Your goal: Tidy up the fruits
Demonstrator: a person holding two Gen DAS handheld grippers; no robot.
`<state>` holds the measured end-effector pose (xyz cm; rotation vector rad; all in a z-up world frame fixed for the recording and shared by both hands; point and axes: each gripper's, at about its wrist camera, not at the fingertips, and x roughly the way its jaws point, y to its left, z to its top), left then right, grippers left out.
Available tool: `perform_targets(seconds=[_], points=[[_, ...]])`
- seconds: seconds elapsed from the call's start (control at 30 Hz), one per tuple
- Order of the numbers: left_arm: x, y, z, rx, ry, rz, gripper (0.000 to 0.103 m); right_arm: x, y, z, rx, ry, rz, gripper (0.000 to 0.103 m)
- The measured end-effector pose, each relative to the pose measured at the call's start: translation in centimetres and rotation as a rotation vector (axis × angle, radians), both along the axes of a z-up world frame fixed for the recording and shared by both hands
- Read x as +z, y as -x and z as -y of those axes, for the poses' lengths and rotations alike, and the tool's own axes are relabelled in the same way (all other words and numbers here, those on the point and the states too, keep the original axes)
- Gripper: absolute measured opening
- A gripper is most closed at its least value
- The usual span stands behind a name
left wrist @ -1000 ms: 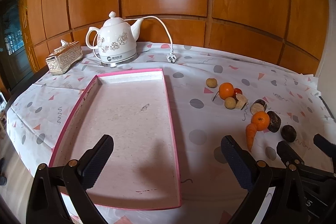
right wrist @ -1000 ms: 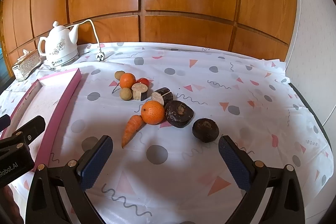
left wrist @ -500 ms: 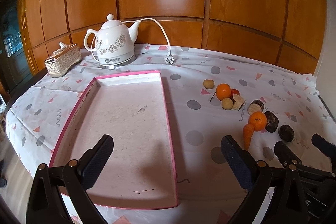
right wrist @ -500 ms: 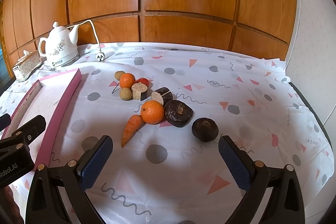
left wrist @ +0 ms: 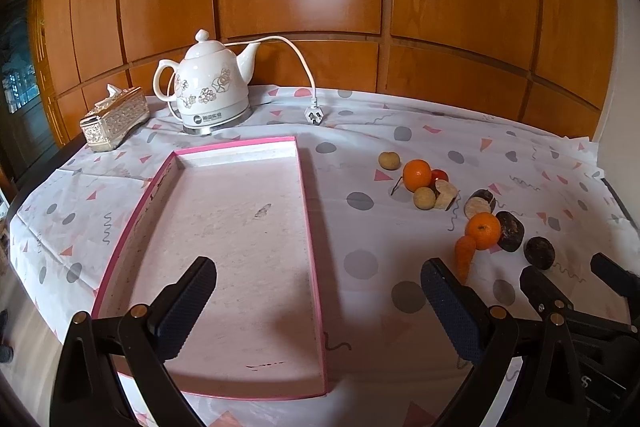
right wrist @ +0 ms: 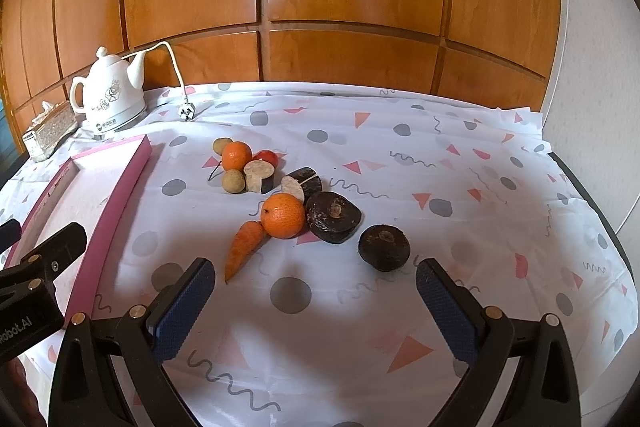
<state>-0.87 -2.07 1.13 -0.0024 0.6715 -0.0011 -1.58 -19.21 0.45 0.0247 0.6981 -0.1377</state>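
A pile of produce lies on the patterned tablecloth: a carrot (right wrist: 243,248), a near orange (right wrist: 283,215), two dark round fruits (right wrist: 384,247) (right wrist: 333,217), cut dark-skinned pieces (right wrist: 301,183), a far orange (right wrist: 236,155), a red tomato (right wrist: 267,157) and small tan fruits (right wrist: 233,181). The near orange also shows in the left wrist view (left wrist: 483,230). A pink-rimmed empty tray (left wrist: 308,219) lies at the left. My left gripper (left wrist: 318,293) is open over the tray's near end. My right gripper (right wrist: 315,291) is open, just short of the carrot and the dark fruit.
A white floral kettle (left wrist: 208,89) with its cord and plug (left wrist: 314,115) stands at the back. A patterned tissue box (left wrist: 115,118) sits at the back left. A wooden panel wall backs the table. The table's right edge (right wrist: 600,211) runs near the white wall.
My left gripper has pulled back and up a little, so the tray and fruit look slightly smaller. My right gripper has hardly moved. Both stay open.
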Motion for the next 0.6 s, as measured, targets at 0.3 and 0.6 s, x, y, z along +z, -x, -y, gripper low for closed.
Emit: perform_targets(seconds=[0.3,0.6], points=[[0.2,0.1,1.1,-0.088,0.005,0.012,0.103,-0.3,0.2,2.0,-0.015,-0.025,-0.014,0.102],[0.6,-0.6,3.6,-0.250,0.047,-0.007,0.103,-1.4,0.8,6.0,-0.062,-0.066,-0.040,0.091]])
